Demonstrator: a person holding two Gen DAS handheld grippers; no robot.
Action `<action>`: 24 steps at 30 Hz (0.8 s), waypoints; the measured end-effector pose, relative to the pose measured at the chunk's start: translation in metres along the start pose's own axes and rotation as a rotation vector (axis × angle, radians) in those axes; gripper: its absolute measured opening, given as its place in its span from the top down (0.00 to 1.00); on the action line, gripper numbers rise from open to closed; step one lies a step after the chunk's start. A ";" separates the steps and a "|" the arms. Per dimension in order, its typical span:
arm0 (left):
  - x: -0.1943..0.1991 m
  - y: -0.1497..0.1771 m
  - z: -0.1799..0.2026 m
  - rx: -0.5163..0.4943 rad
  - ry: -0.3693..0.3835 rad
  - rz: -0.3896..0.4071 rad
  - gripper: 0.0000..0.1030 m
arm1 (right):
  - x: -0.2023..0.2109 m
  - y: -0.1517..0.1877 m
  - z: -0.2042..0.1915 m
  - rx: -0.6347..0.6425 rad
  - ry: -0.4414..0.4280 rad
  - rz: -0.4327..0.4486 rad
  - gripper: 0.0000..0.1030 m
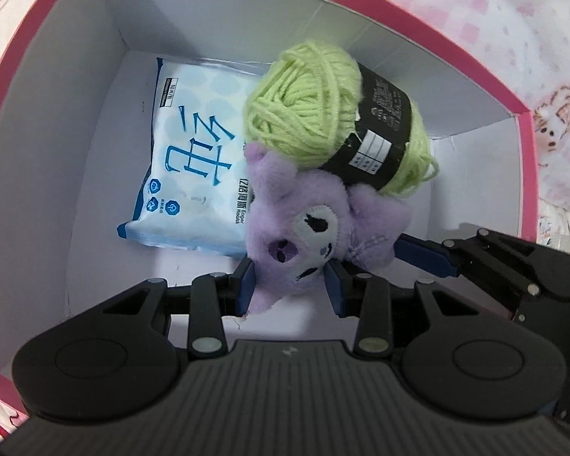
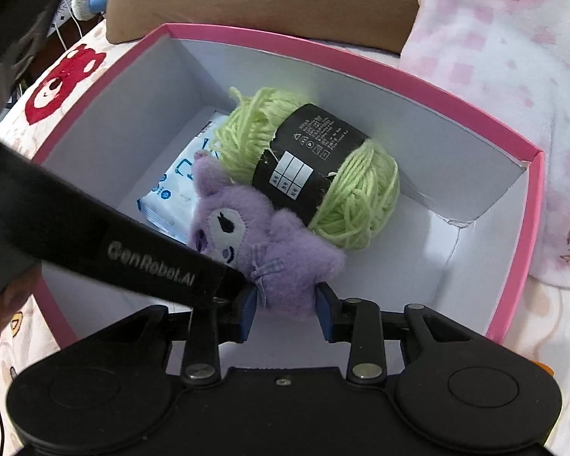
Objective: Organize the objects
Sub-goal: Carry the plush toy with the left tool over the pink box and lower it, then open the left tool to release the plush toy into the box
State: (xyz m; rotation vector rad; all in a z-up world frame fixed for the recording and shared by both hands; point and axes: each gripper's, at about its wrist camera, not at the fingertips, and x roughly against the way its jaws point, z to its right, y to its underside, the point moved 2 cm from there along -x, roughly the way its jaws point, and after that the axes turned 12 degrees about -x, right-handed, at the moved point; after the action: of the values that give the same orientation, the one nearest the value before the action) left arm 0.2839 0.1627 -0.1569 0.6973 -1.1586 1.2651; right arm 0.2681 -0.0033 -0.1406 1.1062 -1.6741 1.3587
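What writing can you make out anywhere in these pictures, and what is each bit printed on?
"GenRobot.AI": on the black arm of the left claw.
"亿佰" then blurred characters: on the blue-and-white tissue pack, along with big blue brush-style characters I cannot read.
Black band on the green yarn ball: small print, symbols and white boxes, too small to read.

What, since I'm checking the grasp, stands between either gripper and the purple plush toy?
Nothing visible. The plush toy lies in the box with the fingers of the left gripper and right gripper on either side of it. The yarn sits behind it, beyond both grippers.
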 end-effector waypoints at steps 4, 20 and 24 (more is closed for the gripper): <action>-0.003 -0.001 0.002 -0.005 -0.005 -0.008 0.63 | -0.003 -0.003 0.000 -0.005 0.003 -0.007 0.61; 0.016 0.011 0.026 -0.070 -0.046 0.043 0.46 | 0.052 0.013 -0.004 0.059 -0.064 0.058 0.50; 0.041 0.022 0.037 -0.103 -0.041 0.087 0.44 | 0.065 0.023 -0.002 0.051 -0.077 0.079 0.49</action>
State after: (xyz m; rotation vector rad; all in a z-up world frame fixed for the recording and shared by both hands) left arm 0.2485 0.1482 -0.1110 0.6047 -1.2904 1.2592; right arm 0.2219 -0.0110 -0.0903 1.1446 -1.7638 1.4320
